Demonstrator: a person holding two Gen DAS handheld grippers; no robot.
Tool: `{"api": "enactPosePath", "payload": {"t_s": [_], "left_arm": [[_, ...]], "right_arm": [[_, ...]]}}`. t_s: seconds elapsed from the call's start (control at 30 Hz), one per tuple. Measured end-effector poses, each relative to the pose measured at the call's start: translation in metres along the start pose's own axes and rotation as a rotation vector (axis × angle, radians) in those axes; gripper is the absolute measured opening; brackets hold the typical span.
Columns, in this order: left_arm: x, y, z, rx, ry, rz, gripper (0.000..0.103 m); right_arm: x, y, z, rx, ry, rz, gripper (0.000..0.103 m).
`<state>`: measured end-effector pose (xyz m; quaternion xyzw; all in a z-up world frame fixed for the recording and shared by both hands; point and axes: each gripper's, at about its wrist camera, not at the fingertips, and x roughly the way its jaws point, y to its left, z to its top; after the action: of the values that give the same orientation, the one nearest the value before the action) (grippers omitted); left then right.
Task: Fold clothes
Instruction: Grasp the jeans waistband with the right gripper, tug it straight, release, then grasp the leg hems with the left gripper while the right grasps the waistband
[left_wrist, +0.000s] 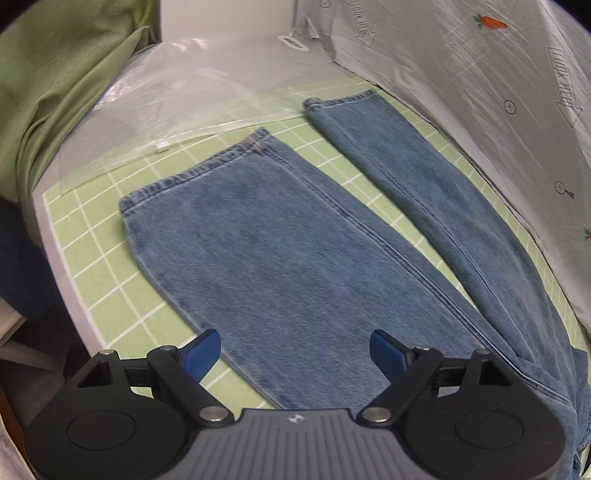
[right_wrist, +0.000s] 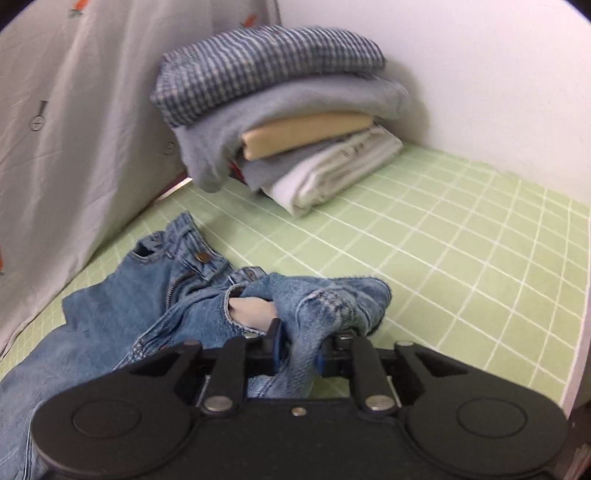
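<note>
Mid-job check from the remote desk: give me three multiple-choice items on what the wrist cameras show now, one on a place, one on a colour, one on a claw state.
1. Where does the stack of folded clothes sit?
A. in the far corner of the mat, by the white wall
B. on top of the jeans
C. on the floor

2. What colour is the gridded mat?
A. red
B. light green
C. black

3. What state is the right claw in?
A. wide open over bare mat
B. out of view
C. shut on the jeans at the waist end

Answers: 1 A, the stack rests on the mat against the wall. 2 B, green squares with white lines. 3 C, denim is pinched between its fingers, while the left claw hangs open over the legs.
</note>
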<state>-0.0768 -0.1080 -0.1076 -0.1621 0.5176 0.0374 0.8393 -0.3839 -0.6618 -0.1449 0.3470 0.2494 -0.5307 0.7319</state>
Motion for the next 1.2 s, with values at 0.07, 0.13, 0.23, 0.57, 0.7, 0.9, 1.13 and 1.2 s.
{"api": "enactPosePath", "payload": {"t_s": [0.07, 0.13, 0.23, 0.57, 0.7, 0.9, 1.13, 1.2], "left_arm": [[0.002, 0.011, 0.000, -0.031, 0.008, 0.014, 0.088], [0.004, 0.023, -0.001, -0.062, 0.015, 0.027, 0.088], [0.013, 0.036, 0.000, -0.095, 0.027, 0.047, 0.088], [0.045, 0.072, 0.021, -0.139, 0.018, 0.101, 0.088], [0.054, 0.089, 0.041, -0.115, -0.006, 0.144, 0.088], [0.064, 0.104, 0.068, -0.044, -0.002, 0.169, 0.082], [0.068, 0.115, 0.101, 0.031, -0.018, 0.139, 0.009], [0.068, 0.125, 0.111, 0.009, -0.020, 0.115, 0.008]], "right_arm": [[0.004, -0.013, -0.005, 0.082, 0.061, -0.019, 0.050], [0.000, -0.017, -0.019, 0.091, 0.090, 0.011, 0.066], [-0.006, -0.012, -0.043, 0.061, 0.128, 0.021, 0.077], [-0.025, 0.032, -0.097, -0.138, 0.199, 0.022, 0.090], [-0.036, 0.046, -0.110, -0.145, 0.196, -0.005, 0.091], [-0.064, 0.065, -0.135, -0.091, 0.187, -0.058, 0.093], [-0.085, 0.096, -0.170, -0.043, 0.206, -0.077, 0.093], [-0.088, 0.106, -0.176, -0.049, 0.214, -0.077, 0.093]]}}
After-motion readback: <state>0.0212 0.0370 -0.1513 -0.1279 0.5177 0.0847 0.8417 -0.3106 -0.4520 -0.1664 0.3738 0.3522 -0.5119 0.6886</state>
